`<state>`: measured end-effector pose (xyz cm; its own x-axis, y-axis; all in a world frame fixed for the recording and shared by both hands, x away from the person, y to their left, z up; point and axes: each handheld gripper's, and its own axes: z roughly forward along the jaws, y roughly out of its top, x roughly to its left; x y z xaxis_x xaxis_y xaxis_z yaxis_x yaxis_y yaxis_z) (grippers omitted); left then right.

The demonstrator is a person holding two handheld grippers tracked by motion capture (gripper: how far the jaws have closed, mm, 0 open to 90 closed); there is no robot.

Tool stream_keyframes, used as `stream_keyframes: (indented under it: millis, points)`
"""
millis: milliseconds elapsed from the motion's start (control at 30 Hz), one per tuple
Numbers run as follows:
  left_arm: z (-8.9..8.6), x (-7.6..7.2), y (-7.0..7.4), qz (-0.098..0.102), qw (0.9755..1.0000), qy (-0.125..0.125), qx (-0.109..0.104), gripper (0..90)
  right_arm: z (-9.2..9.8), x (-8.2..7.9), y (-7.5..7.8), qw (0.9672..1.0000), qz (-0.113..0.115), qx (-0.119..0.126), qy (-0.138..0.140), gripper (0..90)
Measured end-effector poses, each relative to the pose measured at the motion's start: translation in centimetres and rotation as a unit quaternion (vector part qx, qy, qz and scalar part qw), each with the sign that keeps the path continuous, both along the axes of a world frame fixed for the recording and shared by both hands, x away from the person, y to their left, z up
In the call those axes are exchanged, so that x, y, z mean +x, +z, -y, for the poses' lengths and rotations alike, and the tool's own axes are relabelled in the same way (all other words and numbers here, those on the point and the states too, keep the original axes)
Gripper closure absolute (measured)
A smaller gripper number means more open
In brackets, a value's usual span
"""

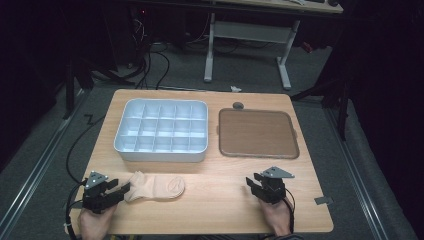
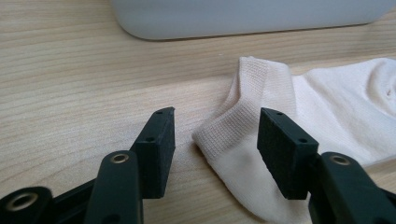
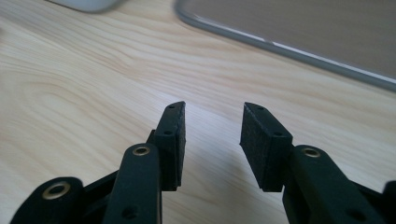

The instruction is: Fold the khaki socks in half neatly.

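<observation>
Sock (image 1: pixel 157 187) lies flat on desk (image 1: pixel 215 200) just in front of divided tray (image 1: pixel 162 131), soft & light so prob best pinched at ribbed cuff (image 2: pixel 243 116), w/ left hand-held gripper (image 2: pixel 215 140) open around it, right hand-held gripper (image 3: pixel 212 140) open, empty.

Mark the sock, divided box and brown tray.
sock (image 1: pixel 159 187): high view, middle of the foot.
divided box (image 1: pixel 161 156): high view, near wall.
brown tray (image 1: pixel 257 133): high view, centre of its flat bottom.
</observation>
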<state>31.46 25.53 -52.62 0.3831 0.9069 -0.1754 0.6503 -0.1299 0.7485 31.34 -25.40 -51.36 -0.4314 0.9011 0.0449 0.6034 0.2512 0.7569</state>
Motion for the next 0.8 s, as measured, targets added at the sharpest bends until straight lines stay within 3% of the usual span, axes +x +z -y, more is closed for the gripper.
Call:
stream_keyframes:
  millis: [133,333,500,800]
  points:
    - [0.0,0.0,0.0,-0.004,1.0,-0.001,-0.004,47.2,-2.2,-0.2,0.8,0.9991,0.015,0.013,0.038,62.1]
    - [0.4,0.2,0.1,-0.006,1.0,-0.006,-0.001,47.1,-5.1,0.0,1.3,0.9963,0.01,0.028,0.08,62.6]
    - [0.8,0.5,0.2,-0.009,0.9999,-0.01,0.008,47.6,-8.5,0.4,1.4,0.9915,-0.002,0.038,0.125,61.7]
    - [1.2,0.7,0.0,-0.015,0.9996,-0.018,0.019,48.6,-12.7,0.8,1.5,0.9844,-0.008,0.041,0.171,60.4]
